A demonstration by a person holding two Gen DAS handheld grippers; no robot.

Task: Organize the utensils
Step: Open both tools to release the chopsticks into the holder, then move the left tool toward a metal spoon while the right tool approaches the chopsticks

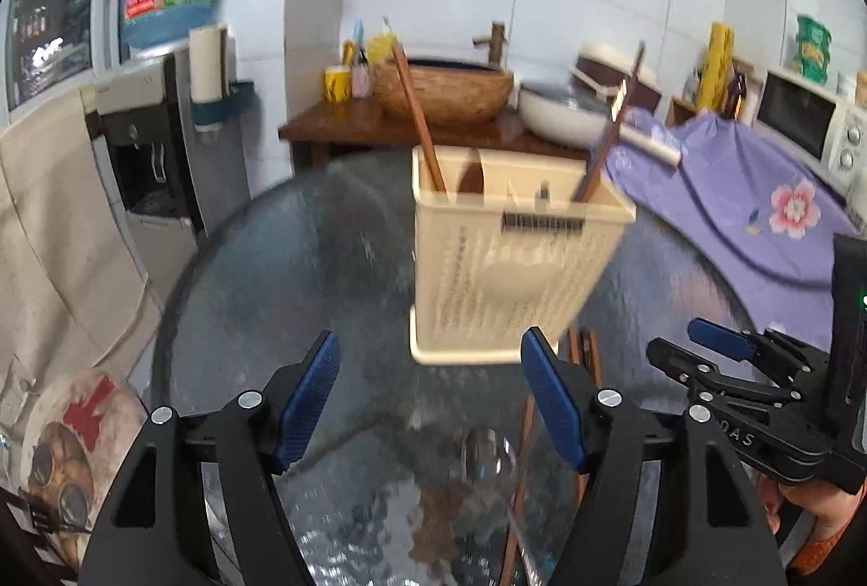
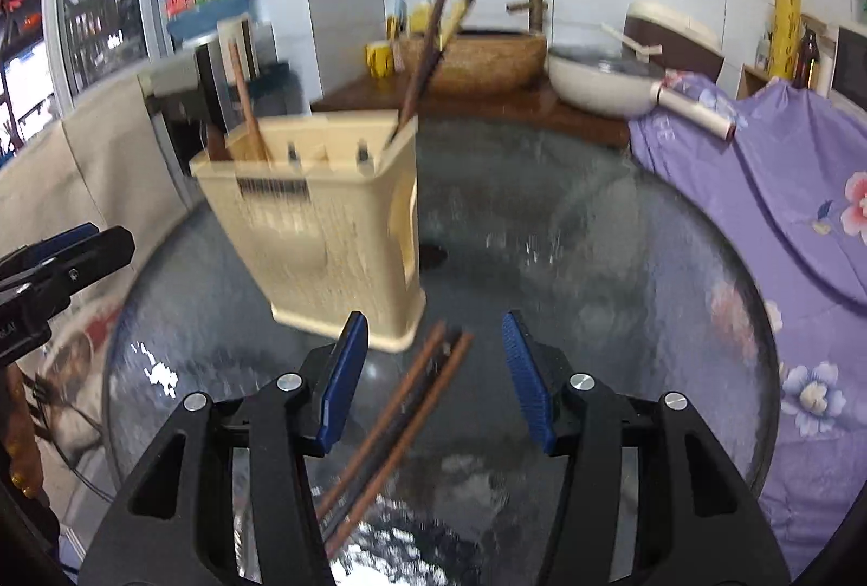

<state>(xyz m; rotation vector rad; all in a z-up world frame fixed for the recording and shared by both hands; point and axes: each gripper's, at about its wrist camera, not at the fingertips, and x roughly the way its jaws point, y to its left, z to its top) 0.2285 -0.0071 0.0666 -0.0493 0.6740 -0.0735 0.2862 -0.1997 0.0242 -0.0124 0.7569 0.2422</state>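
Directly below right gripper (image 2: 431,375): chopsticks (image 2: 403,418)

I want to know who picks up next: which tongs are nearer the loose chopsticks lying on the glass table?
Right. The right tongs hang open directly over the loose chopsticks, which lie between their fingers. The left tongs are open off to the side, facing the utensil holder.

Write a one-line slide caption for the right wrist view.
Open right tongs poised over loose chopsticks on the glass table, beside the cream utensil holder.
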